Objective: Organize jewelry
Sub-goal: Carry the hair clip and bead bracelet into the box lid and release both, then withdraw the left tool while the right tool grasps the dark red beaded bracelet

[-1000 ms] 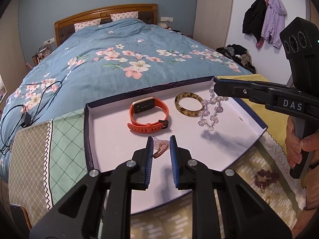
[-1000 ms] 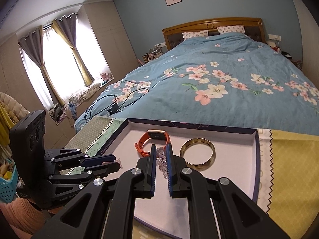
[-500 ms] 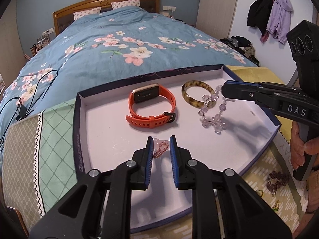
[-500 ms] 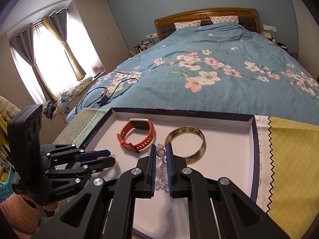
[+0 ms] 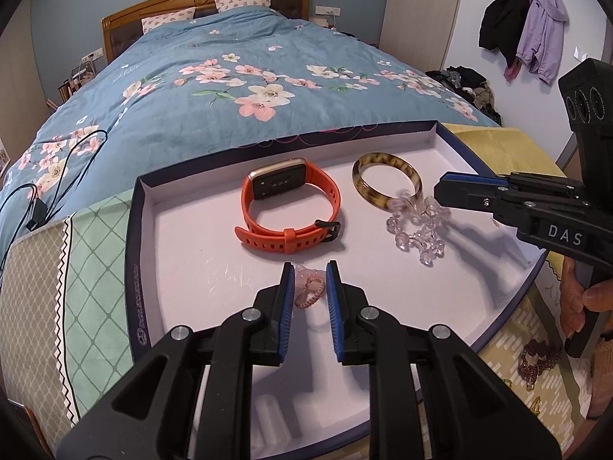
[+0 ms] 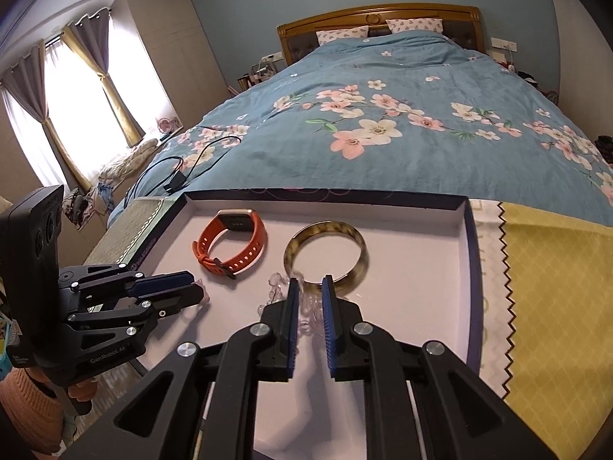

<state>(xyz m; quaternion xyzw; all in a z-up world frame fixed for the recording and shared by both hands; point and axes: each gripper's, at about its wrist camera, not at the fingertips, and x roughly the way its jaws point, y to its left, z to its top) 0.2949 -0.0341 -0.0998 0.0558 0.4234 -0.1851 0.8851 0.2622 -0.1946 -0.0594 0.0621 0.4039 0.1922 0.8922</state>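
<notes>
Left hand-held gripper [image 5: 310,287], jaws slightly parted, brackets a small pink chain [image 5: 308,292] low over the white tray [image 5: 184,253]. Right hand-held gripper [image 6: 306,308], narrowly parted, holds a clear bead bracelet [image 5: 417,226] draped onto the tray floor. Farther in, an orange smartwatch [image 5: 289,207] at 12 o'clock; tortoiseshell bangle [image 5: 387,184] at 1 o'clock, touching the beads. Beyond, the floral bed [image 5: 237,88].

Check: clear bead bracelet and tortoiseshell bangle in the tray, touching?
Touching. In the left wrist view, the clear bead bracelet has beads lying over the near rim of the tortoiseshell bangle, no gap visible. The right tool grips the strand there.
</notes>
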